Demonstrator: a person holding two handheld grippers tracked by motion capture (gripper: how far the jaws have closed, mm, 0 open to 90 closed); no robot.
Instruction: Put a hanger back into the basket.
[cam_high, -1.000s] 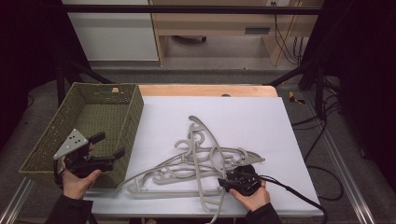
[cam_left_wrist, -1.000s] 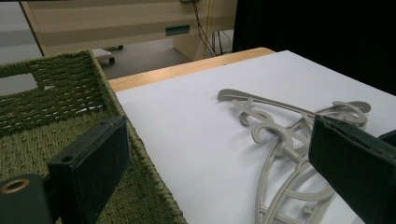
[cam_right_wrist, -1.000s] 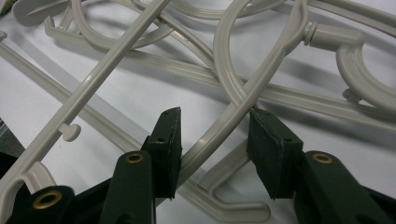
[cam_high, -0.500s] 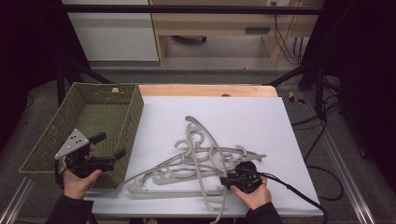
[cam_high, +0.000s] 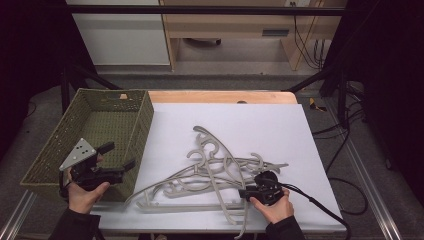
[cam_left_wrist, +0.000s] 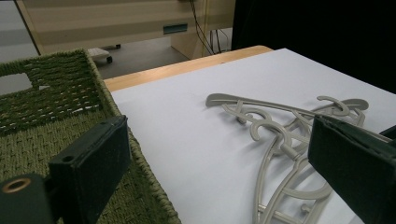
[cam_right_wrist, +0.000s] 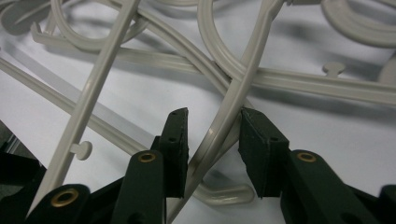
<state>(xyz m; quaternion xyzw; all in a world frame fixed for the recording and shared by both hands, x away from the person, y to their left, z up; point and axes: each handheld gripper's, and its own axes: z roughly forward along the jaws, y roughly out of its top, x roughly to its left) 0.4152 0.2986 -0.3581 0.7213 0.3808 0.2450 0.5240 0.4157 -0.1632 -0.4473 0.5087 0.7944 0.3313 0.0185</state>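
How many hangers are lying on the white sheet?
About 3, tangled: one hanger angled toward the far side, one lying toward the basket, one at the right gripper. The overlap may hide more.

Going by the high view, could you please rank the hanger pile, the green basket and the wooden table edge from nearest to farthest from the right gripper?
1. Hanger pile: at the right gripper, one arm between its jaws.
2. Green basket: far left.
3. Wooden table edge: along the far side.
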